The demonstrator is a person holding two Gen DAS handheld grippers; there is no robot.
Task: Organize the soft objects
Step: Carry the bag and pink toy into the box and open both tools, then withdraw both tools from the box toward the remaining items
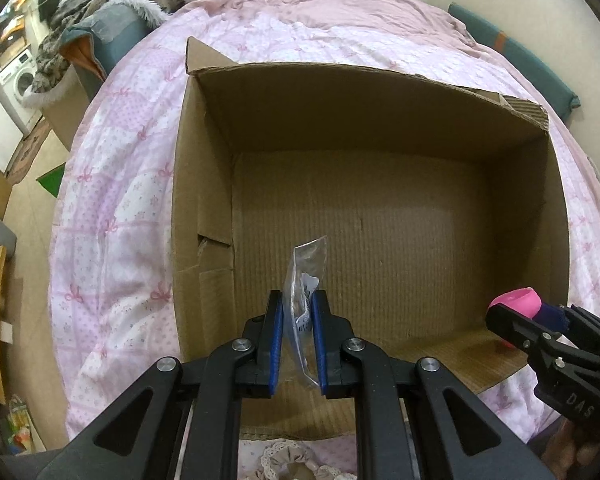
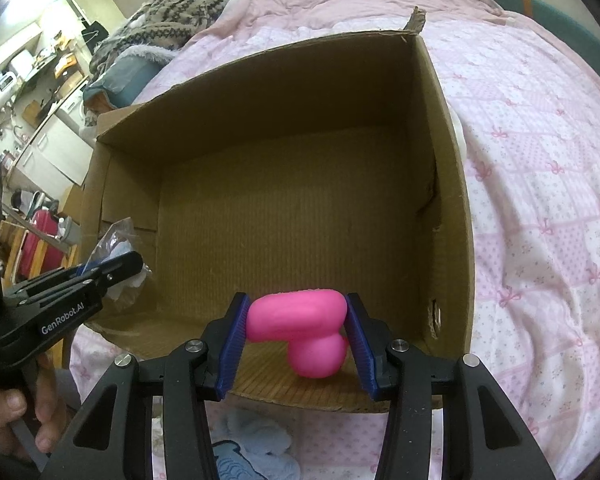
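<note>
Soft objects held over an open cardboard box (image 1: 380, 120), one in each gripper. Pink squishy toy (image 2: 300, 330), two rounded lobes, is pinched across its upper lobe between the blue pads (image 2: 236, 340) of the right gripper (image 2: 298, 336), whose jaws stand partly closed against it; the lower lobe hangs free above the near edge of the box floor. Clear plastic packet (image 1: 302, 296), holding a white printed label, stands upright between the blue pads (image 1: 276, 340) of the left gripper (image 1: 298, 340), whose jaws are drawn narrowly together on it; its top corner rises above the fingertips, over the near-left part of the box floor. In the right wrist view the same packet shows crumpled at the left gripper's tip, at the box's left wall, and a hand (image 2: 16, 420) grips that tool's handle. In the left wrist view the right gripper enters from the lower right with the pink toy at its tip, beside the box's right wall. Corrugated floor and walls of the box show bare. The box rests on a pink quilt (image 1: 120, 220) printed with bows, spread over a bed. A patterned knit blanket (image 2: 172, 16) lies heaped at the far left of the bed. A pale blue fluffy item (image 2: 252, 448) lies on the quilt just before the box, below the right gripper.
</note>
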